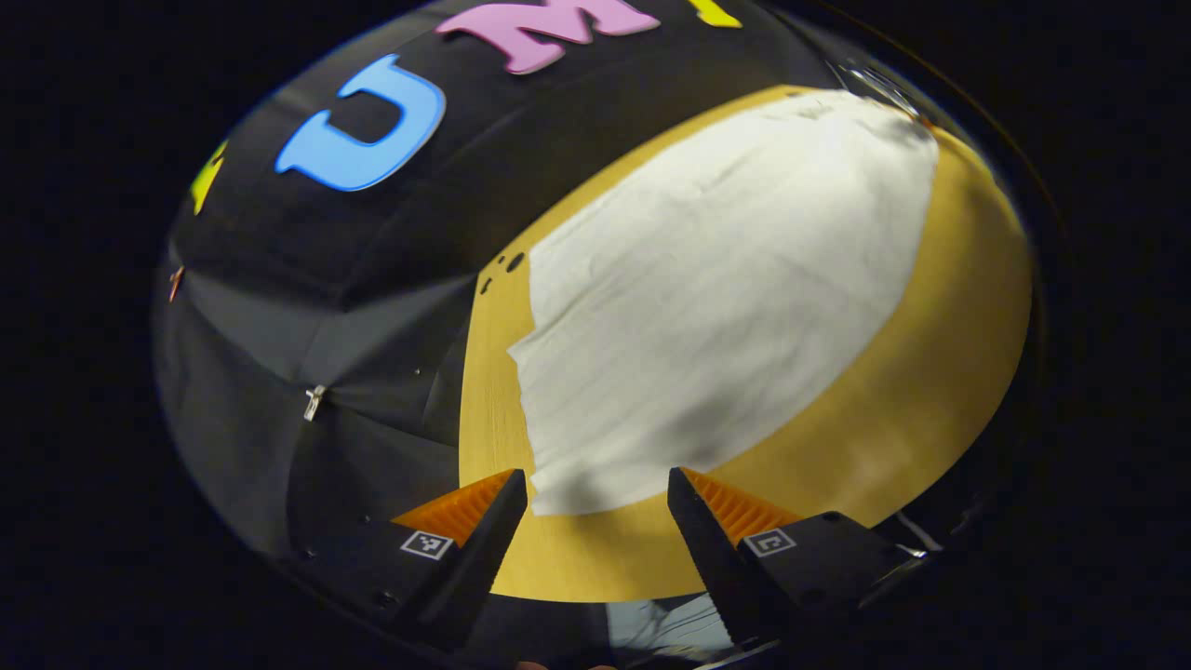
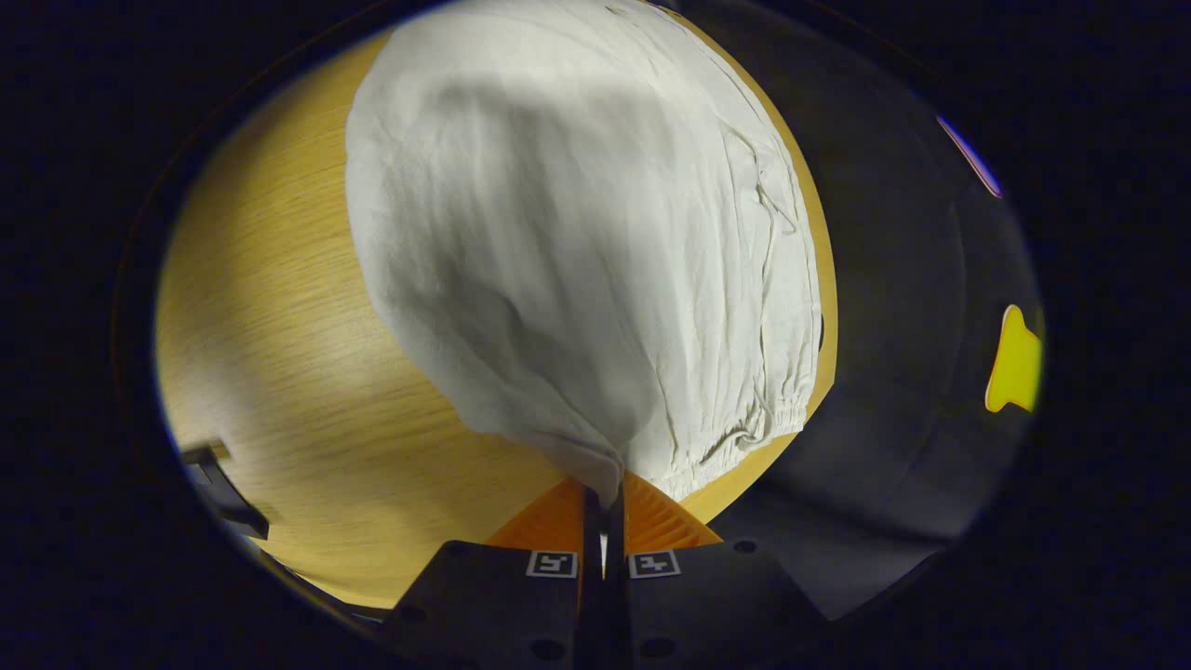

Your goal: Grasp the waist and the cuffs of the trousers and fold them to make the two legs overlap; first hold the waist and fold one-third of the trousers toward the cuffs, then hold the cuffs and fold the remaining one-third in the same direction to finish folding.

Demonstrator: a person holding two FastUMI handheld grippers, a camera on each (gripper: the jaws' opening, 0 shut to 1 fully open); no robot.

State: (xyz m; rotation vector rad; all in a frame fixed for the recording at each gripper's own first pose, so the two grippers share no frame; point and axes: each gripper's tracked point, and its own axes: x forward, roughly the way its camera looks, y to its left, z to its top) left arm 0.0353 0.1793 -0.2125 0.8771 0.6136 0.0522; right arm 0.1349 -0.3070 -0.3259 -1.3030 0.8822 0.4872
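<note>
The desk [image 2: 279, 372] is carrying the trousers [image 2: 577, 242], a pale, creased spread of cloth that is covering most of its wooden top and reaching close to the edge beside the booth wall. In the right gripper view the gathered elastic band, which may be the waist or a cuff, is lying by that edge, and a corner of cloth next to it is rising off the wood into the right hand-held gripper [image 2: 605, 498], whose fingers are pinching the fabric between them with almost no gap. In the left gripper view the trousers [image 1: 726, 307] are lying flat, with one straight end sitting just ahead of the left hand-held gripper [image 1: 595, 493], which is standing wide open over bare wood and holding nothing.

The biggest risk, as I judge it, is that only one side is being lifted: if the right one is pulling while the left end is lying free, the cloth is likely to be dragging and skewing across the desk, so the legs are not overlapping squarely. Next, the pinch looks small, and thin fabric may be slipping out under tension. Lastly, the open left one may be closing on a single layer, or on wood short of the hem.
</note>
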